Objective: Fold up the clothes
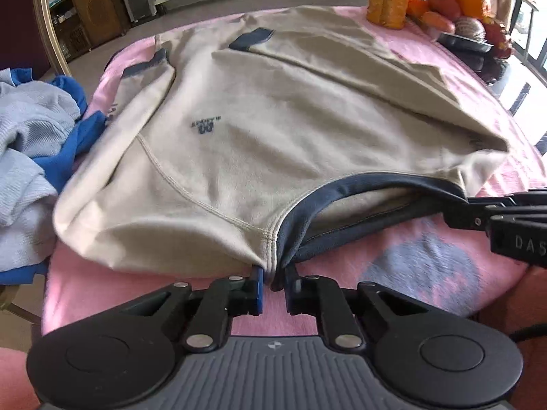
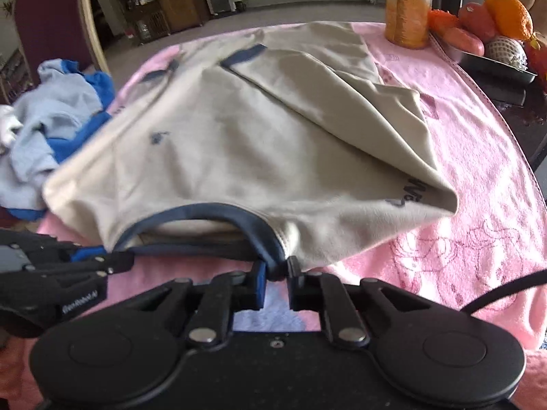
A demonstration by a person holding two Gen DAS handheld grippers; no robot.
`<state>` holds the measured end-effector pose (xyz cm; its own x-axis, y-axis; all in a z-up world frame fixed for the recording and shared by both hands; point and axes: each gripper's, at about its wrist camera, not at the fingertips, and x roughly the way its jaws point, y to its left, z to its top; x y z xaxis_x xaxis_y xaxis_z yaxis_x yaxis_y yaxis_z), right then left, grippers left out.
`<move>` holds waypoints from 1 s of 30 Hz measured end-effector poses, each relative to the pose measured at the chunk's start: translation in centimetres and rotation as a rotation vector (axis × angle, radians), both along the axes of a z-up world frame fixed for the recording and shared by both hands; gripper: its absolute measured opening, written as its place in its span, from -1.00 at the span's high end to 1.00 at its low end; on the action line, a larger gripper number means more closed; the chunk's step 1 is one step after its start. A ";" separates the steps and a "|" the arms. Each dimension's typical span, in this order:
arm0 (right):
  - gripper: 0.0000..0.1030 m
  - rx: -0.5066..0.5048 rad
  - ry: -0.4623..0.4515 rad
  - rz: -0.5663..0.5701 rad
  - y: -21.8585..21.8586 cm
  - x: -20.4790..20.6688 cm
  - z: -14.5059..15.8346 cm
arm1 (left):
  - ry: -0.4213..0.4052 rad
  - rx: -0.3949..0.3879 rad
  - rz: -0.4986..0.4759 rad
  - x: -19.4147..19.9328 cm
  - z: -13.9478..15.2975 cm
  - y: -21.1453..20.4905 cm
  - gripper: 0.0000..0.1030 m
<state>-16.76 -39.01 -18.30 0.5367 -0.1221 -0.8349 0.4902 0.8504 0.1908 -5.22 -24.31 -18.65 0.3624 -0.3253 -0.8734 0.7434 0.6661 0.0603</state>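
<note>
I have both jaws pinched shut on the sweatshirt at its collar, left gripper and right gripper at either end, near the surface's near edge. Sweatshirt lies flat mid-surface, sleeves folded in. Thin bites could slip when I lift, and the sleeves may flop loose.

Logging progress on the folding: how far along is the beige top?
Done: both sleeves lie folded over the top. In hand: the left gripper and right gripper each pinch the navy collar at the near edge. Left: fold the body over, then the pile beside it.
</note>
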 end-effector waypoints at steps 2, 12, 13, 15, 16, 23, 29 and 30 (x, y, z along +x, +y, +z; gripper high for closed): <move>0.79 0.017 0.012 0.012 0.2 -0.3 0.8 | 0.015 -0.001 -0.003 -0.3 0.7 0.5 0.78; 0.45 0.029 0.070 0.023 0.3 -0.4 1.1 | 0.131 0.075 0.007 -0.3 0.1 1.4 0.62; 0.33 0.025 0.052 0.015 0.1 -0.8 2.2 | 0.129 0.063 0.000 -0.4 1.0 1.8 0.62; 0.28 0.019 -0.004 0.006 -0.4 -1.6 5.6 | 0.107 0.023 -0.011 -0.4 3.2 3.0 0.61; 0.27 0.019 -0.036 0.003 -0.6 -1.9 7.3 | 0.092 -0.012 -0.008 -0.1 4.6 3.5 0.56; 0.05 -0.059 -0.256 0.021 -1.6 -1.2 18.5 | -0.043 -0.237 0.114 3.9 13.6 6.3 0.43; -0.22 -0.132 -0.415 0.064 -1.5 -0.7 25.5 | -0.188 -0.340 0.144 5.4 18.8 6.8 0.28; -0.23 -0.147 -0.429 0.068 -1.4 -0.3 25.9 | -0.203 -0.344 0.149 5.8 19.2 6.6 0.27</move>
